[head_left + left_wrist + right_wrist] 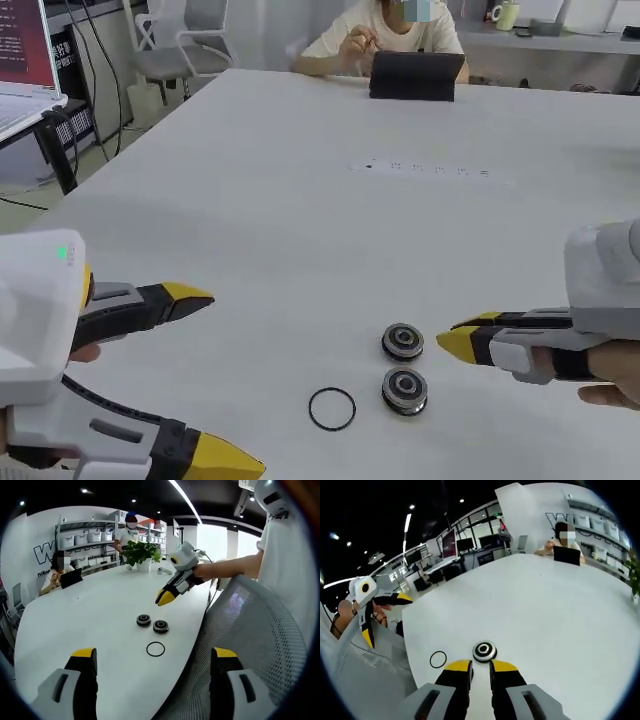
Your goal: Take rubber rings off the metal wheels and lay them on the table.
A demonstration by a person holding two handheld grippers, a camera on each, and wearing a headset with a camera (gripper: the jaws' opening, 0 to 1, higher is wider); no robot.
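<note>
Two metal wheels lie flat side by side on the white table, each with a dark band around it. One loose black rubber ring lies just left of the nearer wheel. My left gripper is open wide, left of the ring and apart from it. The left gripper view has the ring and both wheels ahead of its jaws. My right gripper is shut and empty, a little right of the wheels. One wheel lies right in front of its tips.
A person sits at the table's far end behind a black tablet. A laptop on a stand and office chairs are beyond the table's left side. A mesh chair back is close to the left gripper. A plant stands far off.
</note>
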